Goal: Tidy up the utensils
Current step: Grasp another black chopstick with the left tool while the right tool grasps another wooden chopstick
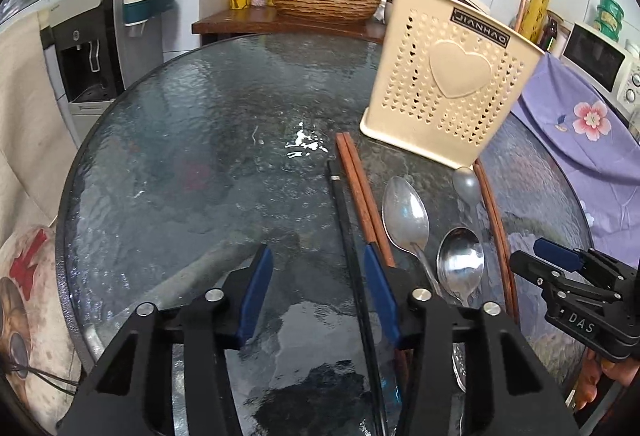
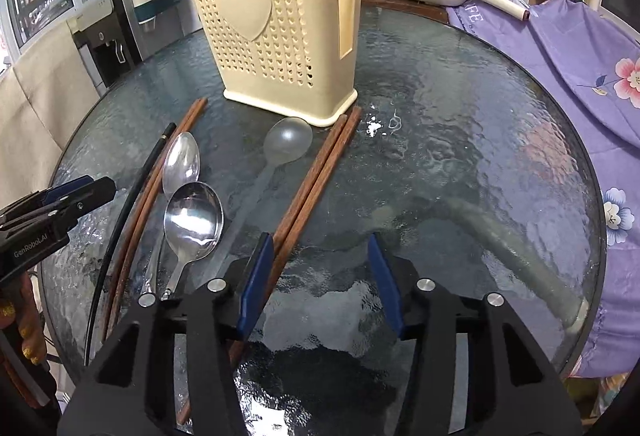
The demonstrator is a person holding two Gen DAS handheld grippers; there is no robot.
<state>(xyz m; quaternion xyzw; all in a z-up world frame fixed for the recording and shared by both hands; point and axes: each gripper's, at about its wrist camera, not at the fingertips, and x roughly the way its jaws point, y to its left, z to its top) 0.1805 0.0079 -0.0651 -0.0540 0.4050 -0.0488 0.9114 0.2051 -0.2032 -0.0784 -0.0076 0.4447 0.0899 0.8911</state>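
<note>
Utensils lie side by side on the glass bench (image 2: 460,139) at 6 o'clock of the cream holder (image 2: 276,23): spoons (image 2: 194,220), brown chopsticks (image 2: 316,175), black chopstick (image 1: 344,224). Left tool (image 1: 318,296) and right tool (image 2: 320,284) are both spread, gripping nothing.

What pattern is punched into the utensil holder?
Small heart-shaped holes around one big raised heart on the utensil holder; clearest in right wrist view.
</note>
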